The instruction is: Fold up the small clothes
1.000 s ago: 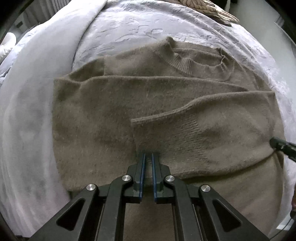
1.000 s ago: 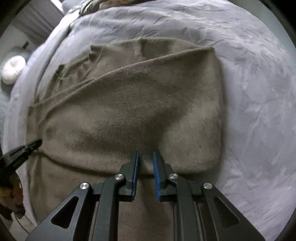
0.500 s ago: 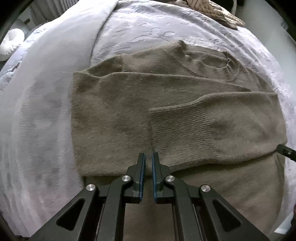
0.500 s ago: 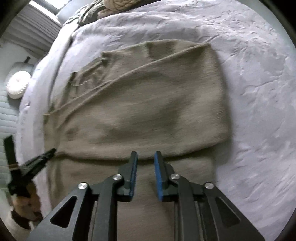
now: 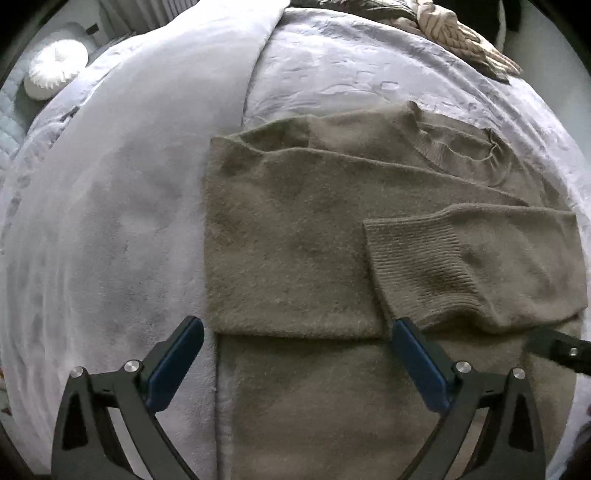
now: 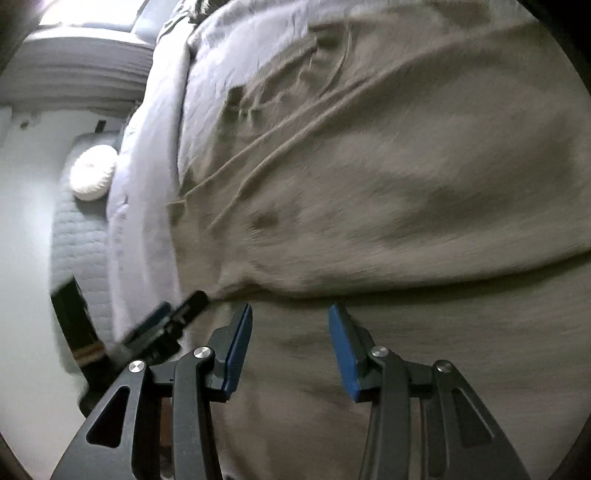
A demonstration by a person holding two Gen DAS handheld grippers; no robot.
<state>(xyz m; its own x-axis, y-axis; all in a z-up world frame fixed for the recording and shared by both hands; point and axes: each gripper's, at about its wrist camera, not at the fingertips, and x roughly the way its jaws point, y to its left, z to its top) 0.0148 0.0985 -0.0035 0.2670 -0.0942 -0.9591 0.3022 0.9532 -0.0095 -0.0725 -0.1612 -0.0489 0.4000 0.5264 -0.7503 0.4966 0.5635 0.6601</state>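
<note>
A brown-grey knit sweater (image 5: 295, 236) lies flat on a pale lilac bed cover (image 5: 122, 221), both sleeves folded across its front; the ribbed cuff (image 5: 417, 266) of the upper sleeve lies at the middle right. The collar (image 5: 461, 151) points away. My left gripper (image 5: 295, 354) is open wide and empty above the sweater's lower part. My right gripper (image 6: 290, 343) is open and empty over the same lower part (image 6: 295, 387); that view is motion-blurred. The left gripper also shows in the right wrist view (image 6: 173, 317), and the right gripper's tip shows in the left wrist view (image 5: 554, 350).
A knotted beige cushion (image 5: 461, 33) lies at the far end of the bed. A round white cushion (image 5: 55, 70) sits on a quilted grey surface beyond the bed's left side. The bed cover stretches wide to the left of the sweater.
Both grippers have opened, the left one wide. Both have pulled back from the folded sleeves toward the hem. The right gripper has swung to the left, blurring its view.
</note>
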